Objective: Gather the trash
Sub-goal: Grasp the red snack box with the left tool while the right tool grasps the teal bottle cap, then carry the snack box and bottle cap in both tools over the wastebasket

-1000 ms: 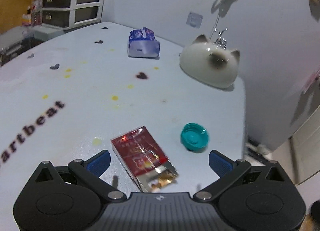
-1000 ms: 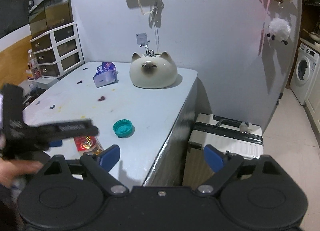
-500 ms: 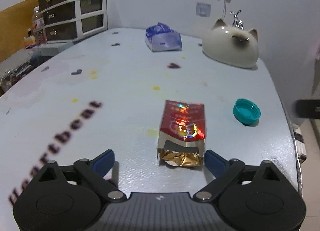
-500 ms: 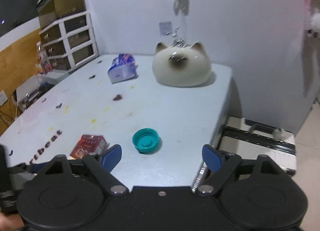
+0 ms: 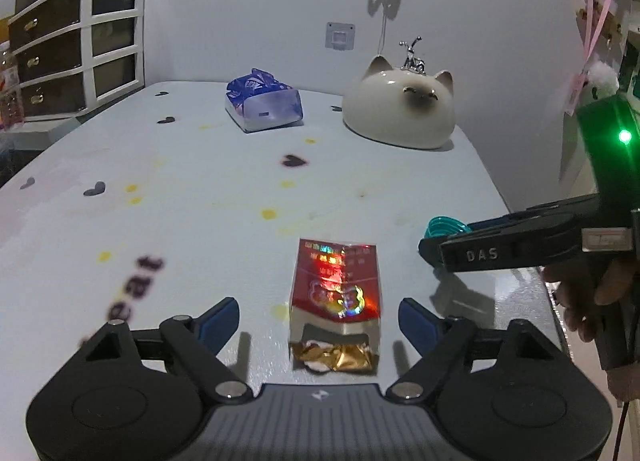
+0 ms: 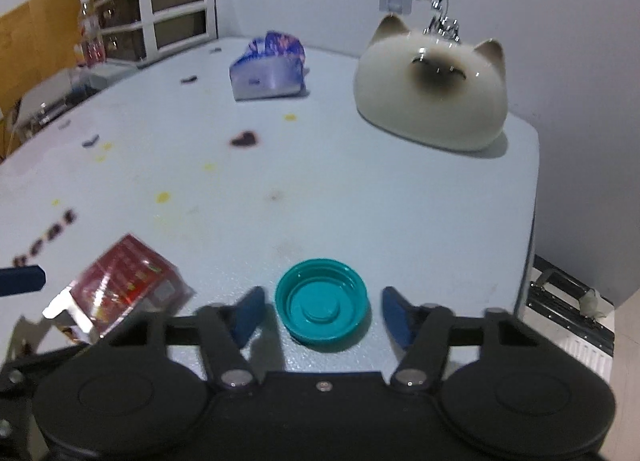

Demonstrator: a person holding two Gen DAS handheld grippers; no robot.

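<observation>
**Handheld grippers: appearance**

Left gripper (image 5: 319, 319): black body, two round discs, silver screws at the linkage pivots, blue fingertips (image 5: 219, 319), ribbed grey centre plate with a small logo.

Right gripper (image 6: 322, 315): same black build, blue fingertips (image 6: 249, 313); side lettering "DAS", green lit LED. Bare-skinned hand (image 5: 596, 293).

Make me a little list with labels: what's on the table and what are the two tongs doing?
left tongs: open, either side of the red pack
right tongs: open, either side of the teal cap
red pack: lying flat, torn end with gold foil nearest the left tongs
also on table: blue tissue pack, cat figurine
</observation>
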